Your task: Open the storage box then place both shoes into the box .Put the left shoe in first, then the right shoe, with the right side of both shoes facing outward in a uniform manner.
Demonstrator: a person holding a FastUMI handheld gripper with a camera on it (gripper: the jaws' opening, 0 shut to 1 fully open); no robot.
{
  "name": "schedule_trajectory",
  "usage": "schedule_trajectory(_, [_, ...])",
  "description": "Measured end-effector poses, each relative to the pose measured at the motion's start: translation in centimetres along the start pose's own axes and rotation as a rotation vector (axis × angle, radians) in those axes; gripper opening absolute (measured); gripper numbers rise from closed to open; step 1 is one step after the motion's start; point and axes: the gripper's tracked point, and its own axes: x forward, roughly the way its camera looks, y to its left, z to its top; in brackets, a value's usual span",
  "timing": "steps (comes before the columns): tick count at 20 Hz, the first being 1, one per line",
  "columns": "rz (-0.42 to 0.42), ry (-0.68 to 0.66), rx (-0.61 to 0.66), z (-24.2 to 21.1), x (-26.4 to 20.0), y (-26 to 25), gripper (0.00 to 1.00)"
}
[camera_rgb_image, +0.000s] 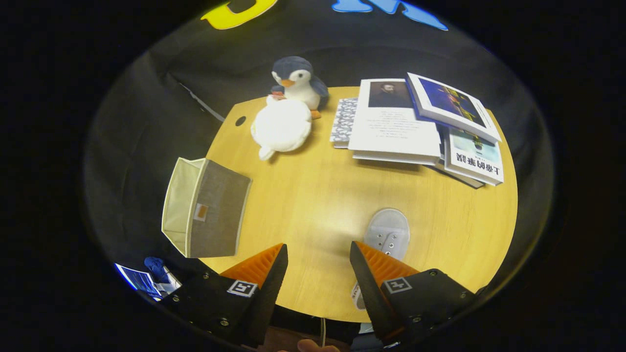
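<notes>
A rounded wooden desk [318, 195] with a small cable hole [240, 121] near its far corner stands against black cloth [146, 122], which hangs behind it. Bright light shines off the desk top.

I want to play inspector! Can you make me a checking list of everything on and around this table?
Surface: round wooden table, with a small hole near the far left edge.
Job's things: storage box at the table's left edge, its open top facing away from the table; one white shoe beside the right finger; second shoe not seen.
Clutter: penguin plush behind a white plush; stack of books at the far right.
Grippers: gripper over the near edge, jaws open, holding nothing.
Cables: thin cord hanging below the near edge.
Surroundings: black cloth wall.
</notes>
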Motion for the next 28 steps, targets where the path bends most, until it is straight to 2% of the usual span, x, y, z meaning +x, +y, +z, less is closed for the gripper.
schedule_trajectory(10, [-0.071, 0.106, 0.121, -5.9, 2.2, -7.2, 0.79])
schedule_trajectory(19, [-0.143, 0.21, 0.121, -10.2, 4.9, -11.2, 0.79])
schedule_trajectory(28, [-0.184, 0.253, 0.094, -11.1, 7.5, -12.3, 0.79])
